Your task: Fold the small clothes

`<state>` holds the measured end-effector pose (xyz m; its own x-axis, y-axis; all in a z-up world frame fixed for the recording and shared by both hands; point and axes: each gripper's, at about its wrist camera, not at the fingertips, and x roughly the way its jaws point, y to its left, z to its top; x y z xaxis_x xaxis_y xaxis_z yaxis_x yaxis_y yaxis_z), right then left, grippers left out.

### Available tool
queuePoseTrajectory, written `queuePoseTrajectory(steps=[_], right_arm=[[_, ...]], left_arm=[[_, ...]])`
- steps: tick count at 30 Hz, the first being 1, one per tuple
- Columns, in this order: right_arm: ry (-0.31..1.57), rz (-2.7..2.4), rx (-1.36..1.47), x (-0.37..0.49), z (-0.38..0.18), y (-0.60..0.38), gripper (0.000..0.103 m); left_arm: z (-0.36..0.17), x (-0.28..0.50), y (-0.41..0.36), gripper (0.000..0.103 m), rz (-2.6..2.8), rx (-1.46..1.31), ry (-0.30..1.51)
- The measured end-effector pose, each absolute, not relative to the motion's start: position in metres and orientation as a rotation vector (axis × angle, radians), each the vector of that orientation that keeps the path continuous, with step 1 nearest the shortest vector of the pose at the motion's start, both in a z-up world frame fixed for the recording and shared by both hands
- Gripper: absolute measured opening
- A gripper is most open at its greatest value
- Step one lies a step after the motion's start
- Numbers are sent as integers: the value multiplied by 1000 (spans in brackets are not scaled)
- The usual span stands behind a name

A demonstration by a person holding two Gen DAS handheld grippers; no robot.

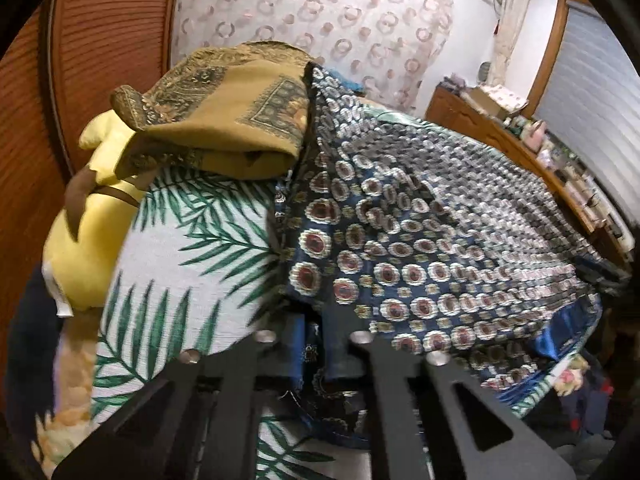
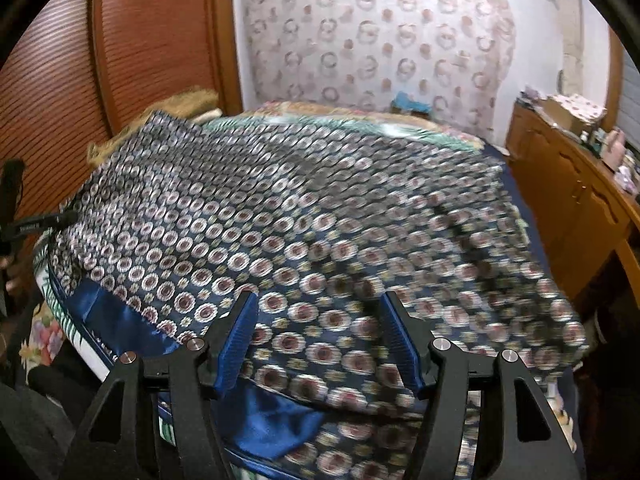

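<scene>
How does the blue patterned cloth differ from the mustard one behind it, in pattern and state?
The blue cloth is covered in small round medallions and lies spread open across the bed; the mustard cloth has paisley borders on a plain ground and sits folded in a bundle. The left gripper is shut on the blue cloth's edge; nothing holds the mustard one. Both rest on the bed.

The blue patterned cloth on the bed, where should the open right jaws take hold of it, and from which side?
Grip the blue patterned cloth at its near edge, by the plain blue satin hem that shows at the lower left in the right wrist view. Come in low from the near side: that edge lies loose and folded back, while the middle is spread flat.
</scene>
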<state>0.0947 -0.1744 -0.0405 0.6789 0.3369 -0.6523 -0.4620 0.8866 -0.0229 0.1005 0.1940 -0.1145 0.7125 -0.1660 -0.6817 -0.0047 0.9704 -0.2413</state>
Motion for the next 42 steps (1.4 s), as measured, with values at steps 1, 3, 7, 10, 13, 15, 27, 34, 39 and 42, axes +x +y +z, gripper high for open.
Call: queuePoseTrajectory(steps=[1, 3, 7, 10, 13, 15, 27, 34, 39, 42], right_arm=[[702, 455, -202, 97, -44, -170, 65], [716, 450, -223, 100, -50, -166, 65], [706, 447, -229, 106, -56, -162, 75], [690, 447, -226, 104, -60, -163, 84], [663, 445, -220, 97, -64, -163, 89], [650, 445, -217, 95, -70, -160, 91], [622, 444, -208, 85, -76, -164, 92], [659, 430, -195, 84, -68, -174, 91], [643, 394, -159, 78, -59, -198, 91], [640, 373, -126, 73, -55, -215, 91]], left_arm=[[-113, 100, 193, 5, -93, -232, 768], [-105, 96, 191, 5, -113, -239, 739], [-88, 92, 187, 5, -144, -254, 691], [-79, 93, 181, 5, -159, -246, 676], [-76, 95, 177, 5, -153, -233, 673], [-79, 98, 177, 5, -134, -226, 687], [-98, 102, 186, 5, -134, -264, 724], [-47, 107, 147, 4, -263, -213, 624], [-14, 127, 100, 4, -378, -167, 574], [-1, 141, 68, 4, -447, -142, 562]])
